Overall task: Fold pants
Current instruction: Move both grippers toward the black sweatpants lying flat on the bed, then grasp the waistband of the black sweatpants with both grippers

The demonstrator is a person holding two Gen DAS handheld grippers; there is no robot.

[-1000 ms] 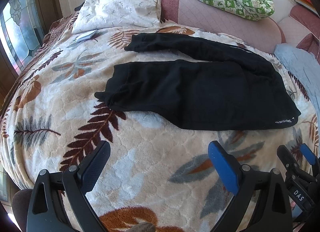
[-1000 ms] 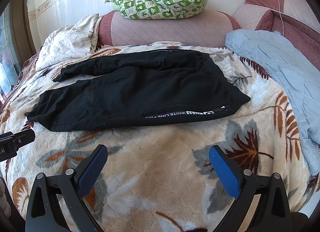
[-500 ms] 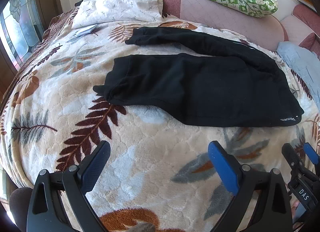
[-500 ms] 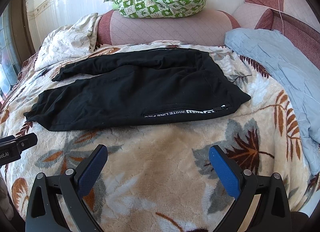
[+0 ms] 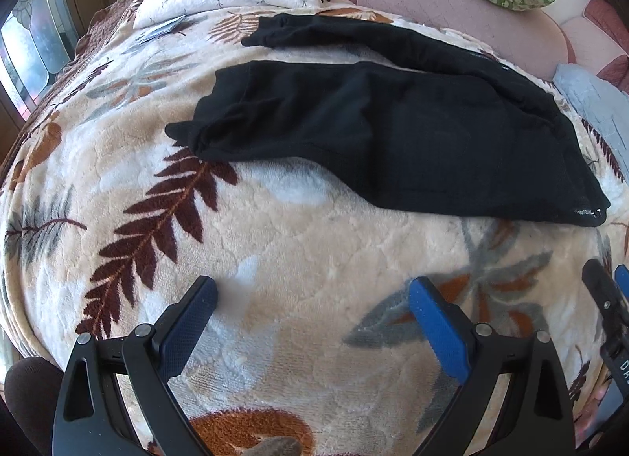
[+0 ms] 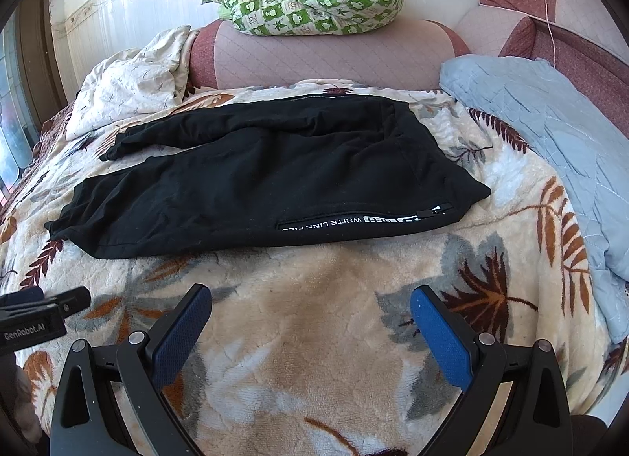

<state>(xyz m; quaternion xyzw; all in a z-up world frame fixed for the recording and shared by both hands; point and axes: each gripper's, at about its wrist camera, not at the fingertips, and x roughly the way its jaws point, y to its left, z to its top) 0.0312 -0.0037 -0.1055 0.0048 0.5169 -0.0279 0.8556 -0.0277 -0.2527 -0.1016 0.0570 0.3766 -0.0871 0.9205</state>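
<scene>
Plush fleece, cream with brown and grey leaves, covered the bed point(image 6: 314, 338) I was working over, and the black pants point(image 6: 267, 188) lay spread across its middle, well ahead of both tools. They were unfolded: the waistband end with its white-lettered strip point(image 6: 354, 222) sat to my right, and the two legs ran off to my left, splayed apart with a wedge of blanket showing between them. I judged the task at its very start, in the approach, with nothing gripped. The left gripper point(image 5: 312, 298) hung above bare blanket on the near side, its jaws spread wide and empty. The right gripper point(image 6: 310, 302) was likewise short of the cloth, jaws spread with nothing between them. The next move, as I read it, called for reaching forward to pinch one leg at cuff point(image 5: 188, 133) and waist, then laying it over the other.
</scene>
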